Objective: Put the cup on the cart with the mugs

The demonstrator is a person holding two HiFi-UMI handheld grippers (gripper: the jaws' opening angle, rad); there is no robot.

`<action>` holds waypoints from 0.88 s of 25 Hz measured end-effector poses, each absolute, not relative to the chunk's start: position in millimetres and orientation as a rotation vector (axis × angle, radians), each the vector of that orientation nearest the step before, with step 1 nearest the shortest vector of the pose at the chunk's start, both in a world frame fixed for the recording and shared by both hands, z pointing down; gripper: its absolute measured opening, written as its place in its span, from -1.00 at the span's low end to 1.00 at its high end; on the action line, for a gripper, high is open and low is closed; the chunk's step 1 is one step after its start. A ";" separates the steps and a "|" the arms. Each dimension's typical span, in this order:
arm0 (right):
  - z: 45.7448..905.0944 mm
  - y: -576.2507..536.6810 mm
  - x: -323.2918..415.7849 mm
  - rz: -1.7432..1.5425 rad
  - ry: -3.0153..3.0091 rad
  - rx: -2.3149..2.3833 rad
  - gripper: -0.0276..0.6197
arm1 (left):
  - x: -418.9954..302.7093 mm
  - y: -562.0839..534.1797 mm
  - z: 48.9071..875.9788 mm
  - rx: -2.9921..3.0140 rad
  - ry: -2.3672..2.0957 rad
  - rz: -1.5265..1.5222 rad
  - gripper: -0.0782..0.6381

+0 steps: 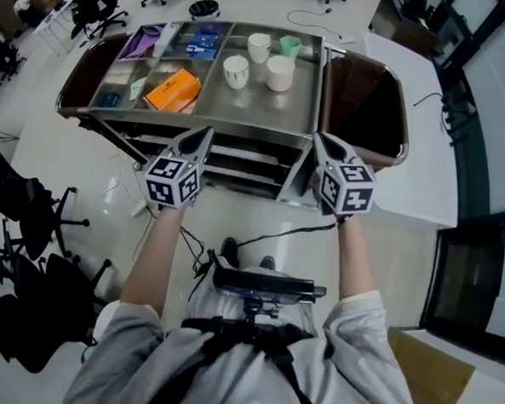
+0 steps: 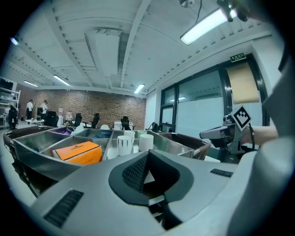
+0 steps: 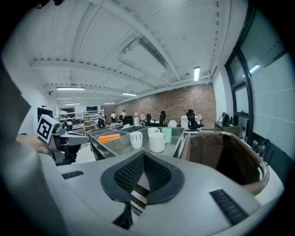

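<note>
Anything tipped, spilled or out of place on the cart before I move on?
Nothing stands out. The three mugs and the green cup stand upright together on the cart, no spill visible. The orange box sits in its own compartment. The left tongs and right tongs are shut and empty.

Head view looks steeply down on the cart (image 1: 258,112) — both gripper views face it low, nearby.
</note>
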State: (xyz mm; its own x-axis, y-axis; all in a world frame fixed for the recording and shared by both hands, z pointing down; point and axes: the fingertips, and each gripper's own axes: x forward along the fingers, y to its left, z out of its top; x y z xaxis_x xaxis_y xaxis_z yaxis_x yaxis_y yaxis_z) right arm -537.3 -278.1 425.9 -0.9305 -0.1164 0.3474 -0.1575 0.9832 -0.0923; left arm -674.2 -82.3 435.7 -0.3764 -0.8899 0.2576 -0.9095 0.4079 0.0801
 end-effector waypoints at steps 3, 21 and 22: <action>445.5 -274.6 -515.2 0.198 -2.760 0.248 -0.89 | -662.9 -67.5 447.2 1.549 -2.413 0.131 -0.78; 487.5 -253.0 -470.2 0.248 -2.719 0.299 -0.90 | -622.5 -23.0 479.8 1.495 -2.400 0.109 -0.78; 488.7 -250.8 -470.4 0.250 -2.716 0.292 -0.90 | -621.9 -22.0 480.3 1.495 -2.400 0.108 -0.78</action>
